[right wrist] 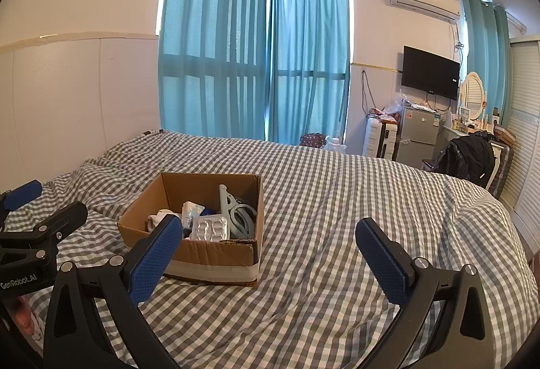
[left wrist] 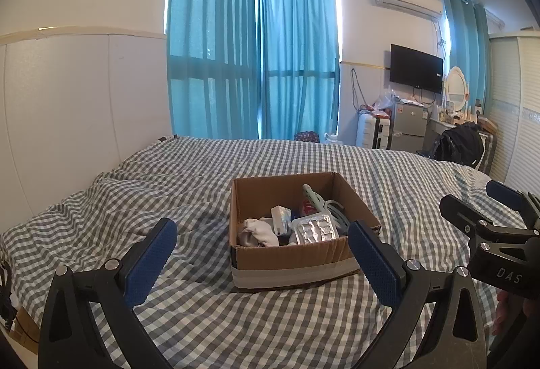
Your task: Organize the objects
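An open cardboard box (left wrist: pixel 290 257) sits on the checked bed sheet (left wrist: pixel 189 186). Inside it lie a white sock (left wrist: pixel 258 230), a silver blister pack (left wrist: pixel 315 229), a small white packet (left wrist: pixel 281 217) and a pale blue plastic clip (left wrist: pixel 317 200). My left gripper (left wrist: pixel 263 229) is open and empty, its fingers straddling the box's near side from a short way back. My right gripper (right wrist: pixel 270 225) is also open and empty, just right of the box (right wrist: pixel 216 254), blister pack (right wrist: pixel 211 229) and clip (right wrist: pixel 233 210). Each gripper shows at the other view's edge: right gripper (left wrist: pixel 486 203), left gripper (right wrist: pixel 47 205).
The bed fills the foreground, with bare sheet (right wrist: pixel 337 200) to the right of the box. A white headboard wall (left wrist: pixel 67 105) is on the left and blue curtains (left wrist: pixel 253 65) behind. A fridge (right wrist: pixel 418 132), suitcase (right wrist: pixel 374 136), black backpack (right wrist: pixel 472 153) and wardrobe (right wrist: pixel 526 132) stand past the bed's far right.
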Demonstrator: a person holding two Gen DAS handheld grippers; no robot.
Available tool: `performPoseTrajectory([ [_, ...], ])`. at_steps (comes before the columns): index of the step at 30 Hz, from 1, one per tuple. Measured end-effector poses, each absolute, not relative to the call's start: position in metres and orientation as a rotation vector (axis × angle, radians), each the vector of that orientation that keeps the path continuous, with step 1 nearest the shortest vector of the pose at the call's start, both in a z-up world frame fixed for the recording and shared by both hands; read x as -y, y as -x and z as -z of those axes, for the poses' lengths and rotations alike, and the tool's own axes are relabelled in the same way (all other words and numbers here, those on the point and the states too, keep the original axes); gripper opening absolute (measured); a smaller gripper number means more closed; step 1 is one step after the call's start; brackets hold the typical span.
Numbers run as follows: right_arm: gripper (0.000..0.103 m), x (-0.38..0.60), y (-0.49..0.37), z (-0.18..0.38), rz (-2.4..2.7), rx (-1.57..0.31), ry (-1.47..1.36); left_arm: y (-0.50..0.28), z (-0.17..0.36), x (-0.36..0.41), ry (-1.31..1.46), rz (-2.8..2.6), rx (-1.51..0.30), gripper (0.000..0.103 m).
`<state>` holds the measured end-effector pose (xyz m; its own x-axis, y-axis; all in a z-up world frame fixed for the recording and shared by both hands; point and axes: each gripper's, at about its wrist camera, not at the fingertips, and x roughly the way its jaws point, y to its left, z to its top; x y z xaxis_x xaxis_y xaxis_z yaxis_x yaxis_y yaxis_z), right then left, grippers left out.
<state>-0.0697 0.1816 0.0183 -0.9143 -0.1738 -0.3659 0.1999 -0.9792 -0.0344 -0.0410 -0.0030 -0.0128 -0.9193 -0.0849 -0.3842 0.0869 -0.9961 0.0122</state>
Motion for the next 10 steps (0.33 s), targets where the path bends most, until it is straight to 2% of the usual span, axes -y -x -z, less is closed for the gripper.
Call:
performPoseTrajectory([
  [10,0.103,-0.1812,0.0691,-0.0174,2.893,-0.099,-0.552,0.0392,0.0139,0.0022,-0.594,3.000,0.002,0.103],
])
